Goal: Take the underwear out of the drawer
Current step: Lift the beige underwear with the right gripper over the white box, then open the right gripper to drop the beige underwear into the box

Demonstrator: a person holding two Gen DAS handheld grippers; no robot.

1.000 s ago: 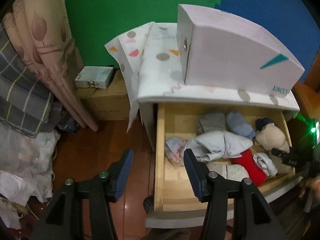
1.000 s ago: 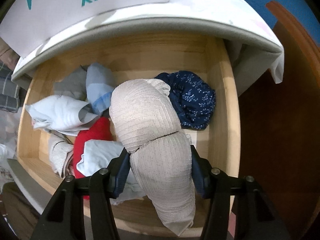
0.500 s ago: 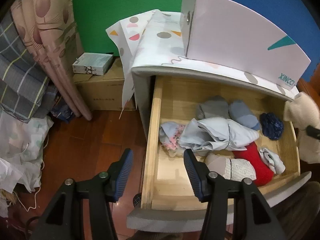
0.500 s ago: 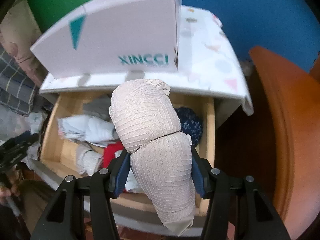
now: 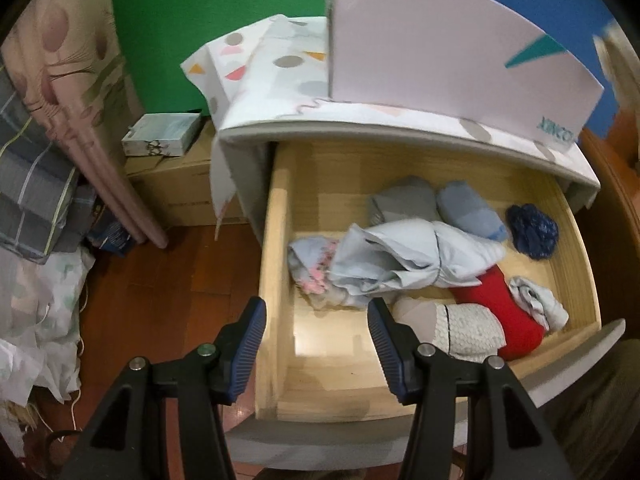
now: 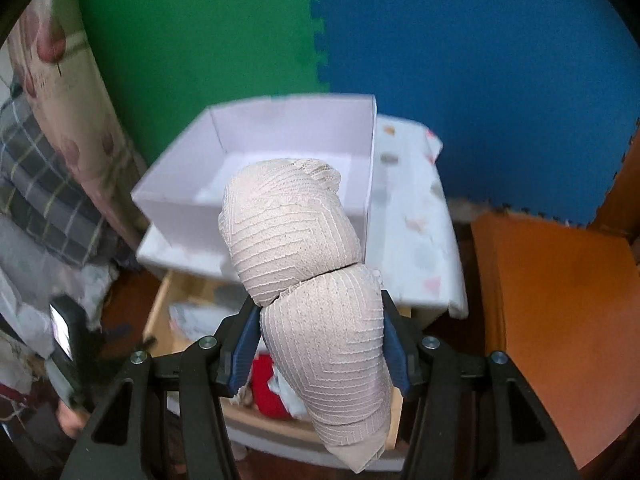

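Right claw lifting beige underwear clear of the drawer.

The right claw (image 6: 318,344) is clamping the underwear (image 6: 308,264), now raised from the drawer (image 5: 276,240) to hang before the white box (image 6: 256,168). The left claw (image 5: 316,336) is hovering, fingers apart, over the drawer's left edge; more garments remain inside.

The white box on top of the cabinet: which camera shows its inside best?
The right wrist view: it looks down into the open white box, showing its walls and floor. The left wrist view shows only its outer side with teal lettering.
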